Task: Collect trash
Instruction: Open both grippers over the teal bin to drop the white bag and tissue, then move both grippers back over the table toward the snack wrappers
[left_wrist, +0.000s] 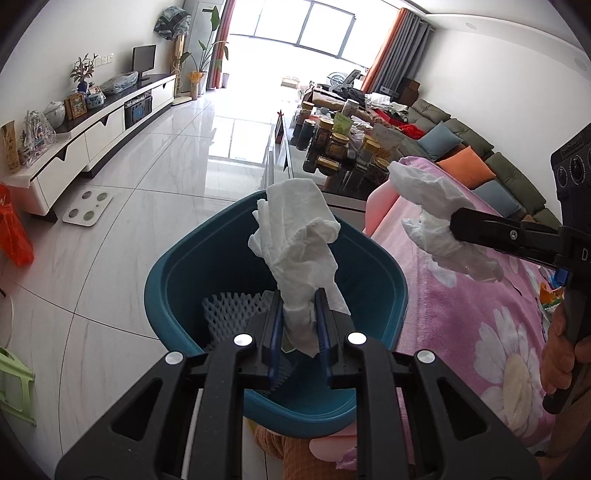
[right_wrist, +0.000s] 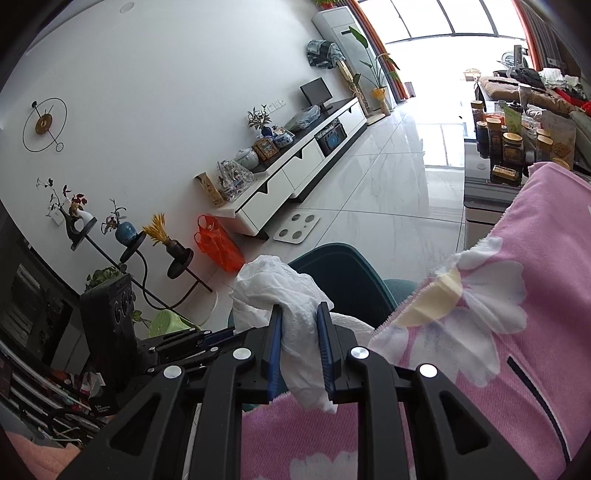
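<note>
Tissue is clamped in both grippers. In the left wrist view, the left gripper (left_wrist: 299, 325) pinches the lower end of a crumpled white paper towel (left_wrist: 295, 240) between its blue-padded fingers (left_wrist: 275, 332), which stand narrow on the wad. The towel's long axis runs up the centre of the frame, its free end pointing toward the top, and it hangs directly over the open mouth of the teal plastic wastebasket (left_wrist: 177, 273) at lower centre. A piece of white foam fruit netting (left_wrist: 229, 306) already lies inside.

At the right edge of the same view, the right gripper (left_wrist: 452, 221) holds a second crumpled white tissue (left_wrist: 428, 199), its long axis running from upper left to lower right. It hangs over the pink flower-printed blanket (left_wrist: 461, 314), to the right of the basket and apart from its rim. From the right wrist view, that gripper (right_wrist: 300, 328) is likewise narrowed on its tissue (right_wrist: 280, 284), with the basket's rim (right_wrist: 332, 254) beyond it toward centre frame.

The left gripper seems the better placed to let go first; the right likely has to travel leftward to clear the rim.
</note>
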